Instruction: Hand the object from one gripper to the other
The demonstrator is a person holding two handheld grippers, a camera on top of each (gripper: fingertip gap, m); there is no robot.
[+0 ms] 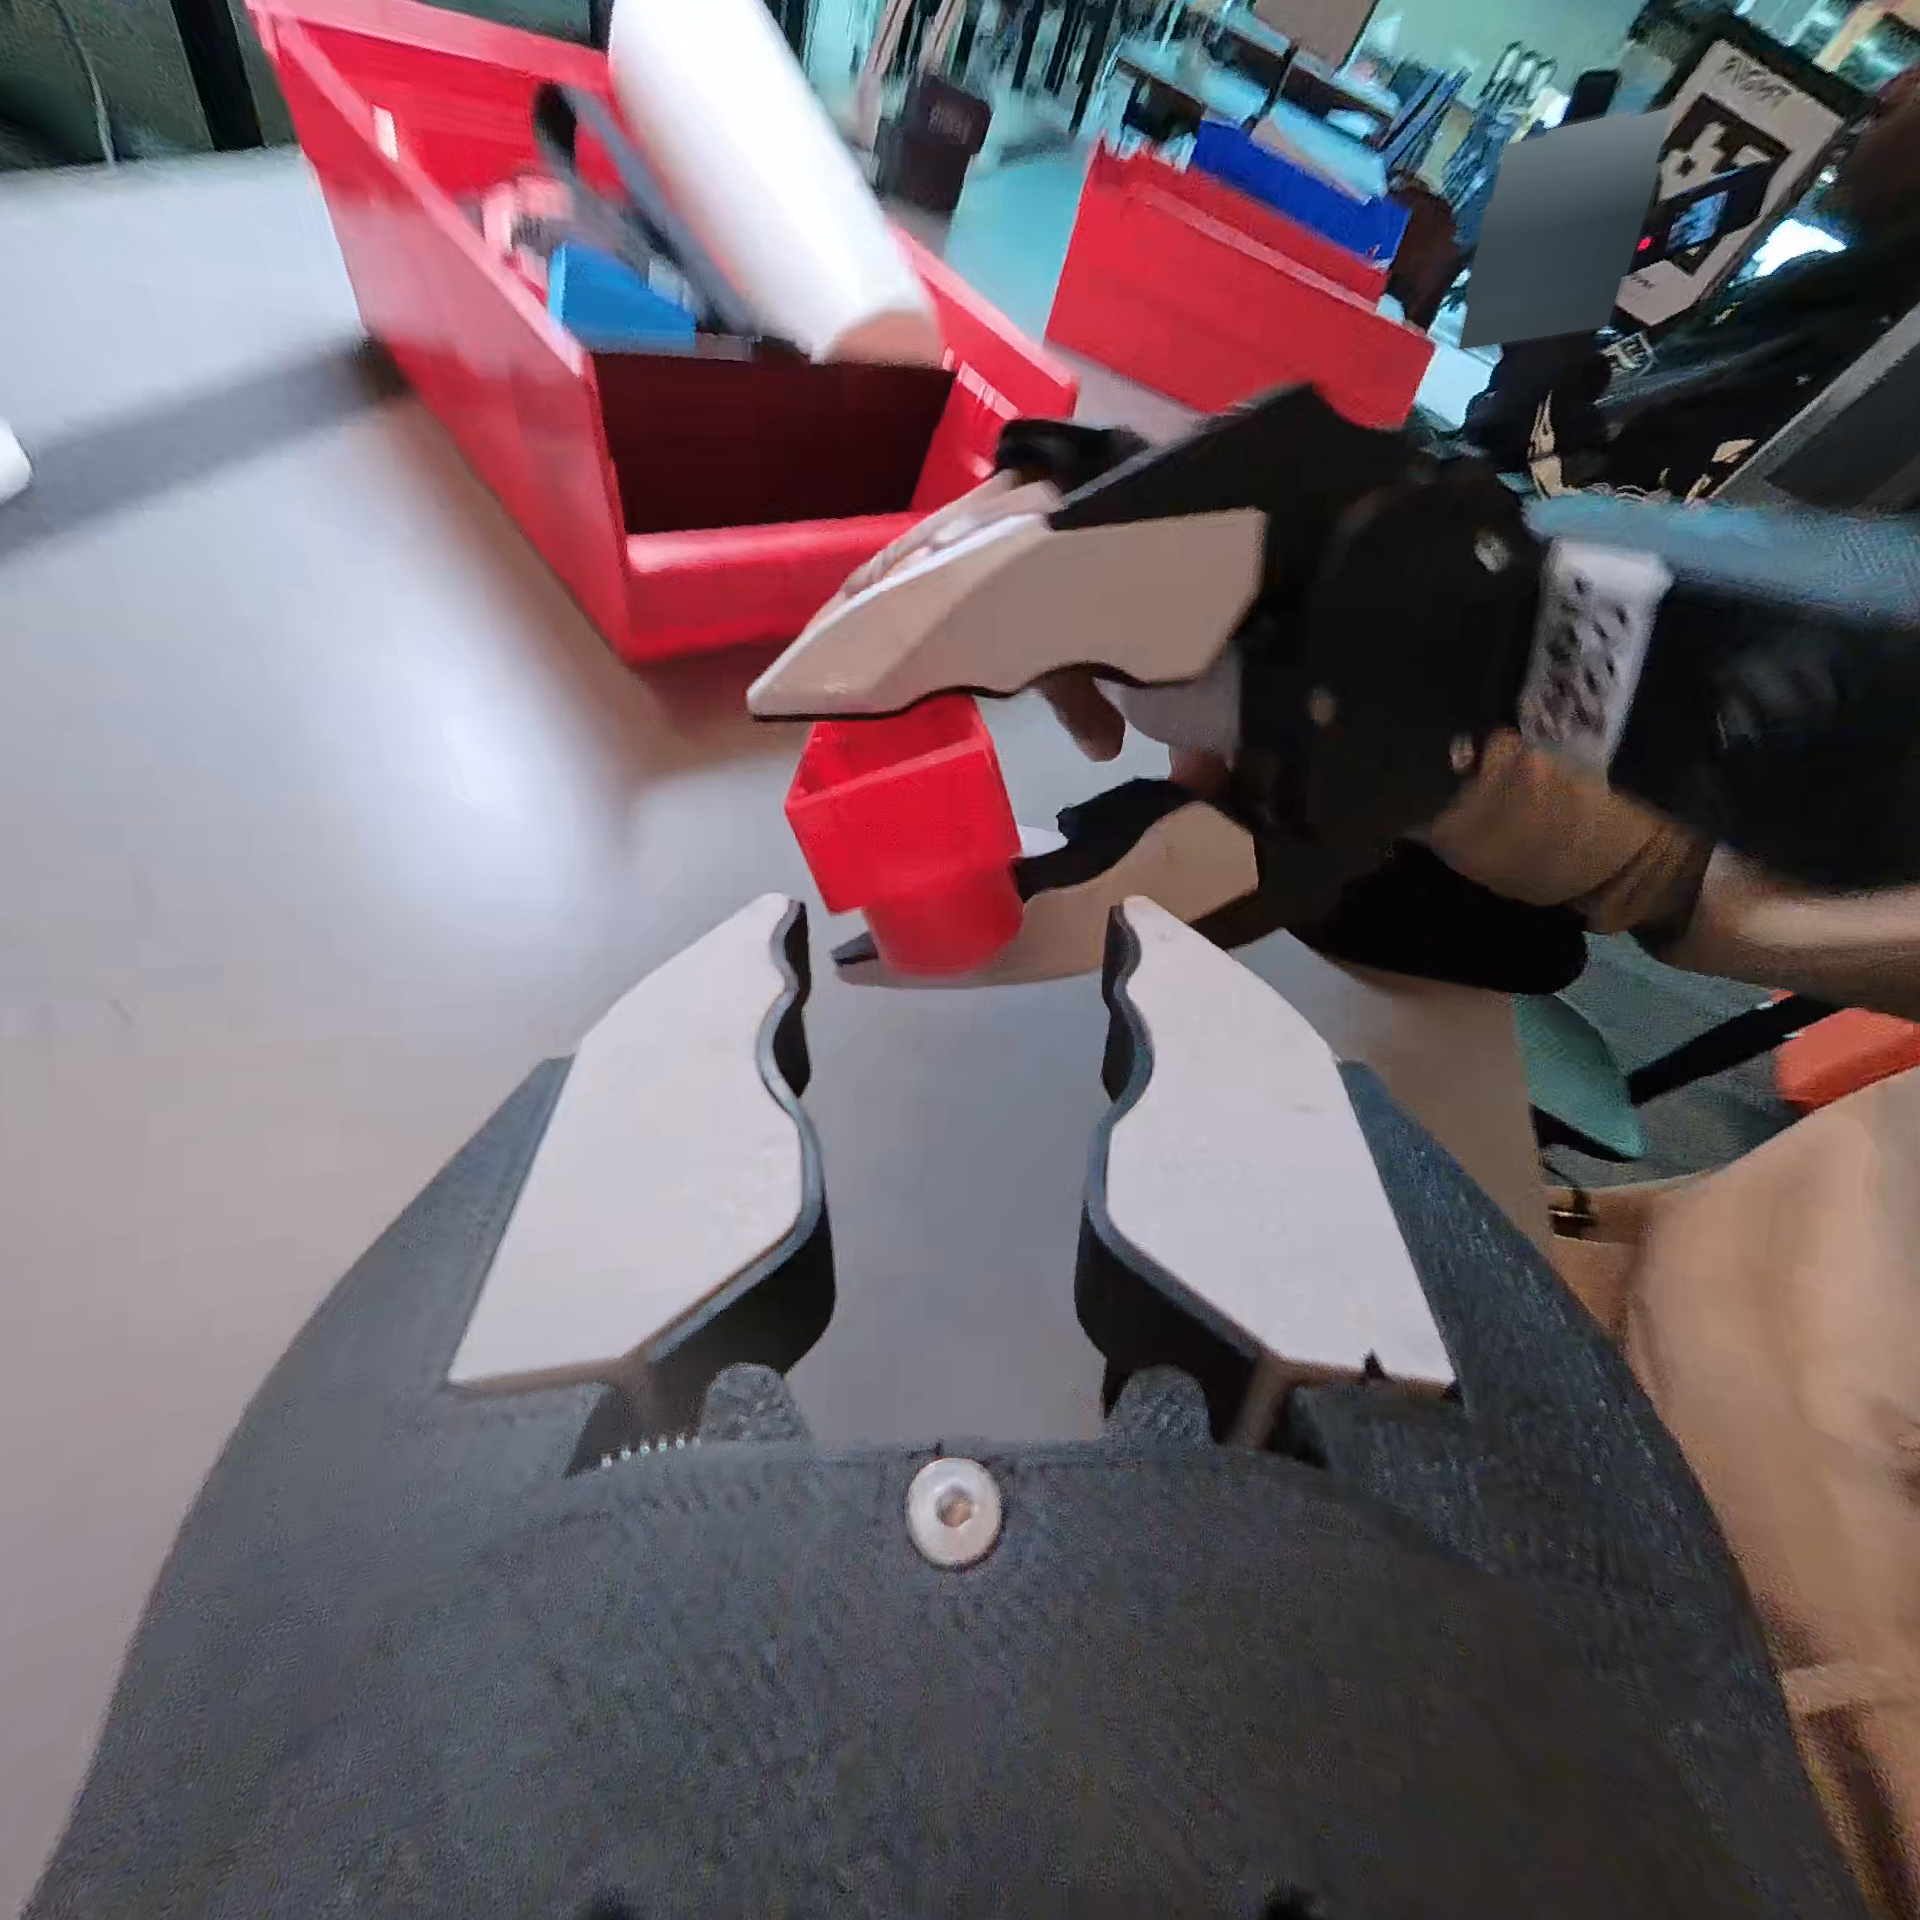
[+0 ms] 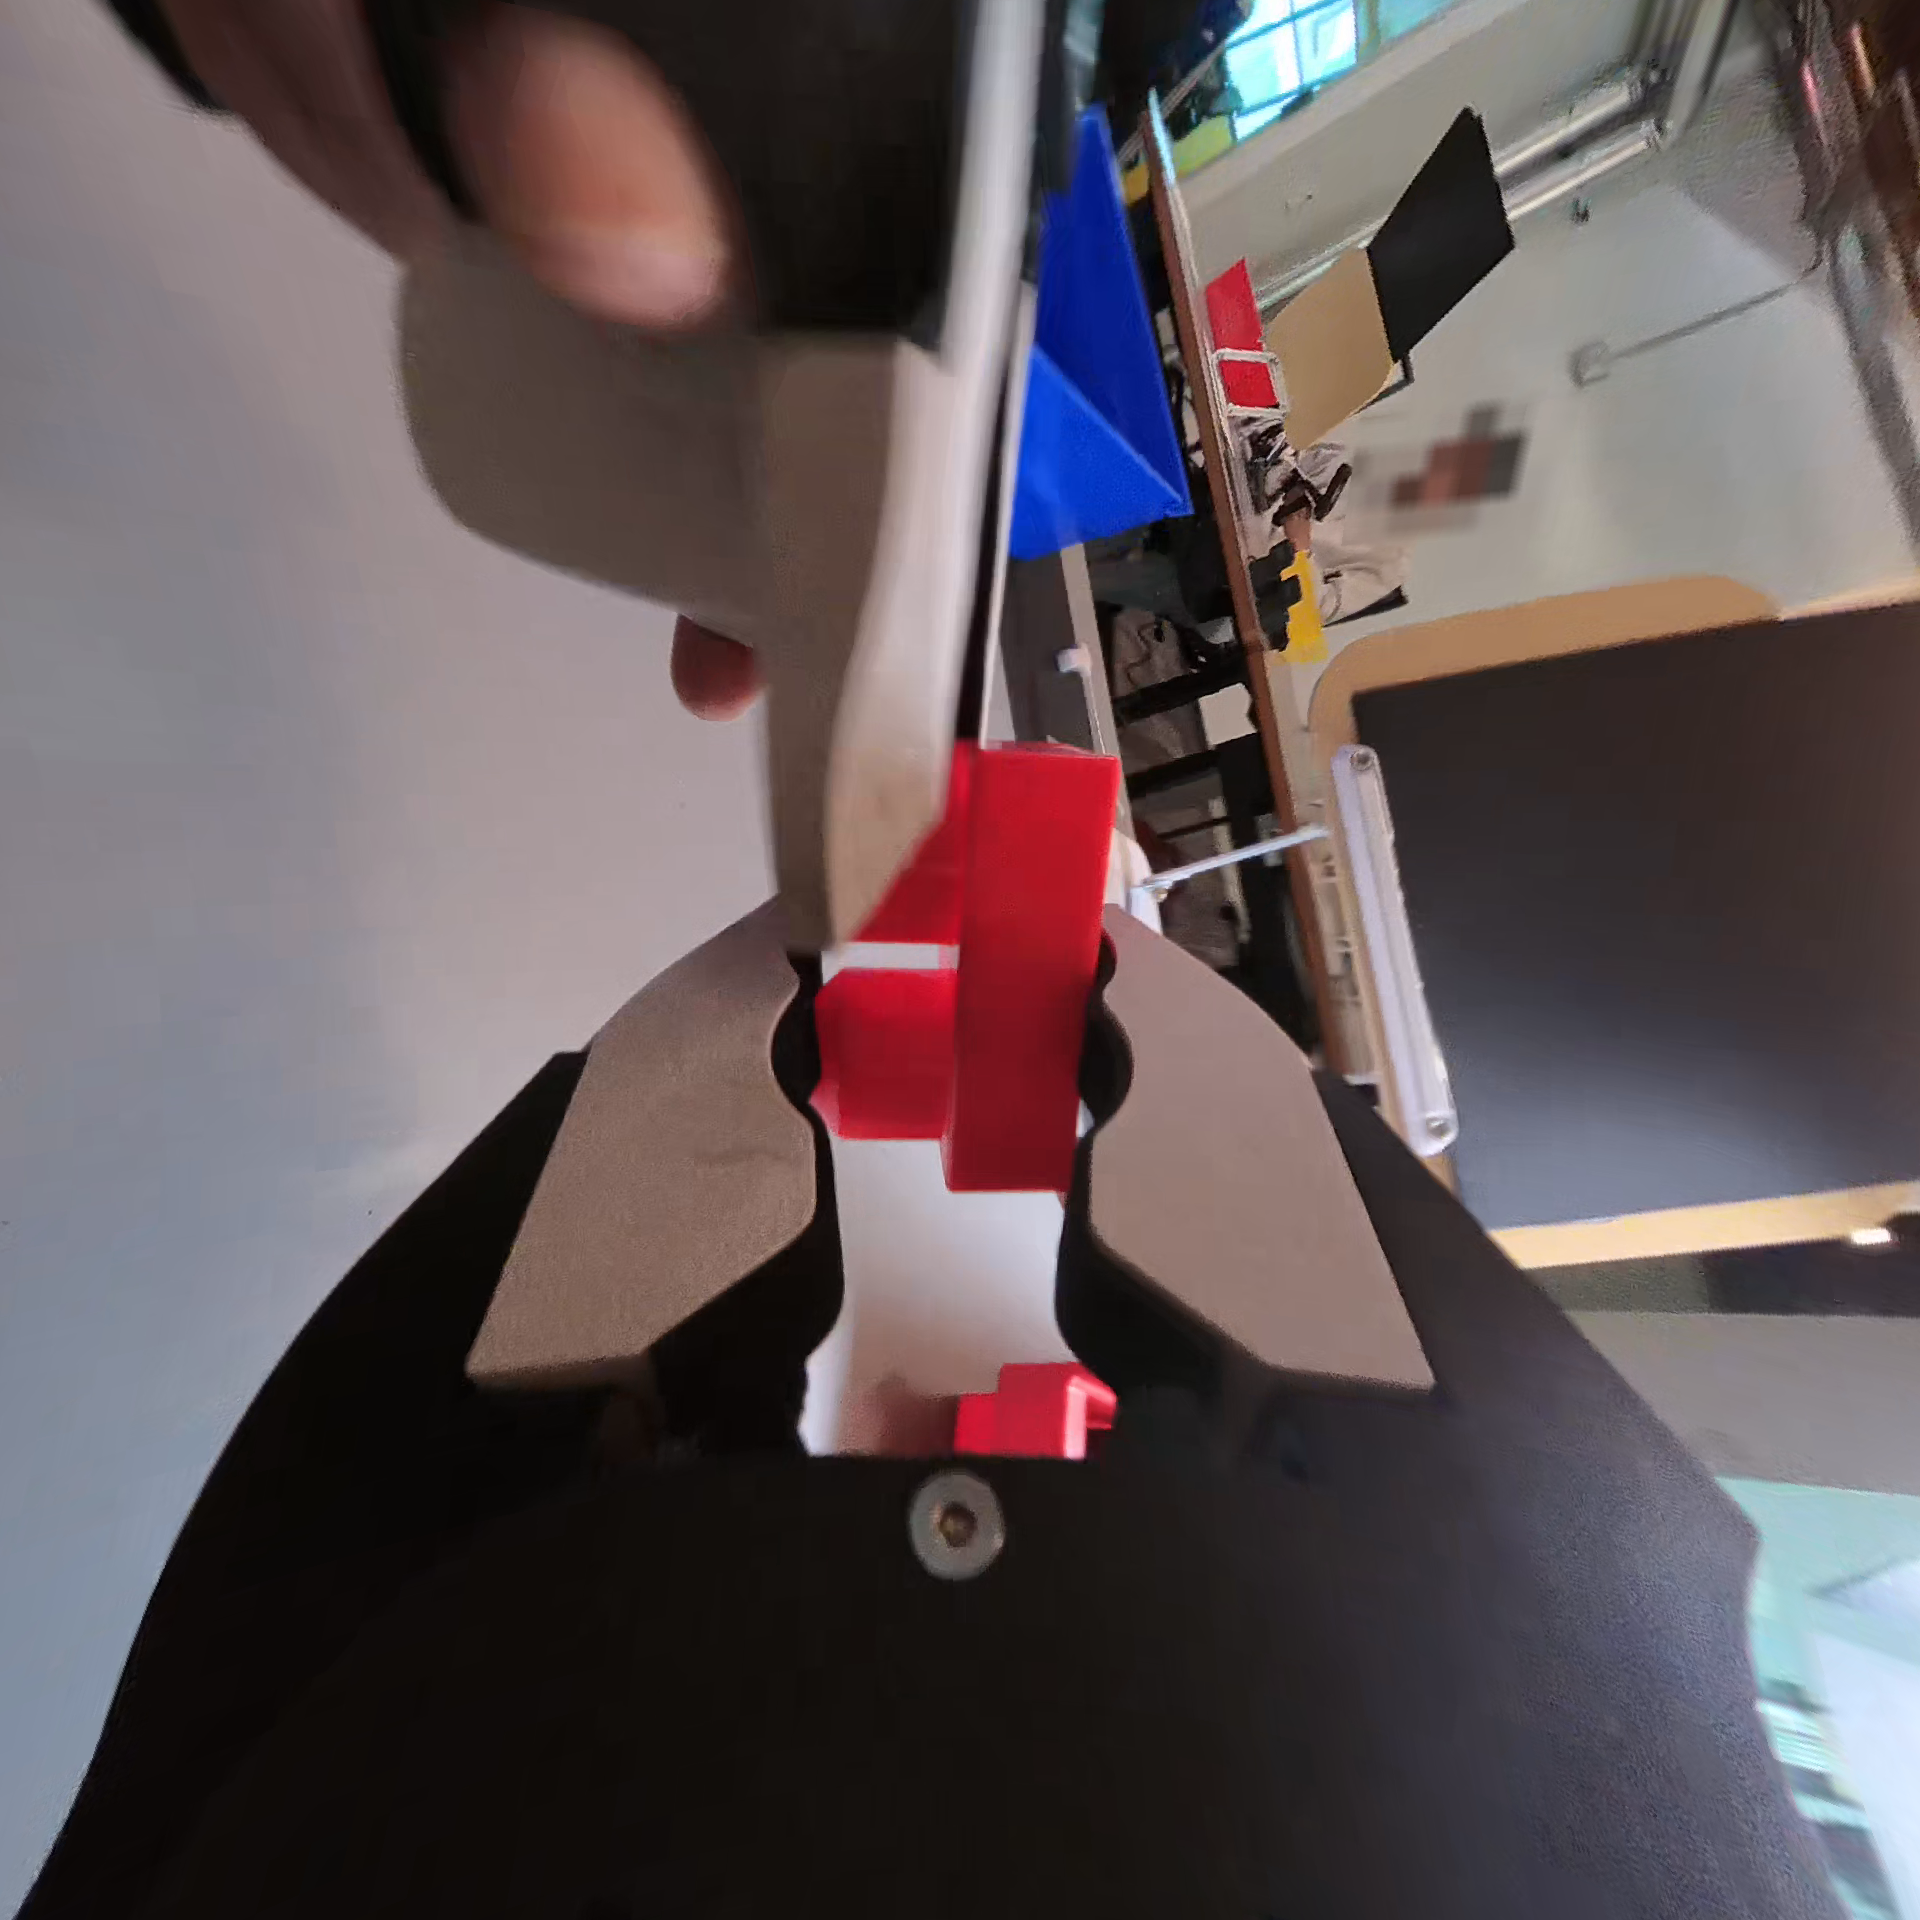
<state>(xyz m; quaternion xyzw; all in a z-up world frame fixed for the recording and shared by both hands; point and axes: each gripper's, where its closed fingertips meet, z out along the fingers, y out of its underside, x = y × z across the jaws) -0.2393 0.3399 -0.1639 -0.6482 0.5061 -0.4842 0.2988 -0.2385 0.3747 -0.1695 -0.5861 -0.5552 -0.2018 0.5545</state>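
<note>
The red plastic block [image 1: 904, 831], a squared piece with a stepped neck, is held in the air over the grey table [image 1: 260, 831]. My right gripper [image 1: 821, 831] reaches in from the right and is shut on it, one finger above and one below. My left gripper [image 1: 956, 925] is open and empty, its tips just short of the block's lower end. In the right wrist view my right gripper [image 2: 951, 935] pinches the red block [image 2: 1018, 987] between its pads. One grey finger of the left gripper [image 2: 831, 727] overlaps the block's upper left; I cannot tell whether it touches.
A large red bin [image 1: 499, 395] with a white roll [image 1: 748, 166] and a blue box stands on the table behind. A second red bin [image 1: 1226, 281] sits farther right. A person's hand [image 1: 1538, 831] holds the right gripper. Blue bins [image 2: 1091, 416] and a dark panel [image 2: 1662, 935] lie beyond.
</note>
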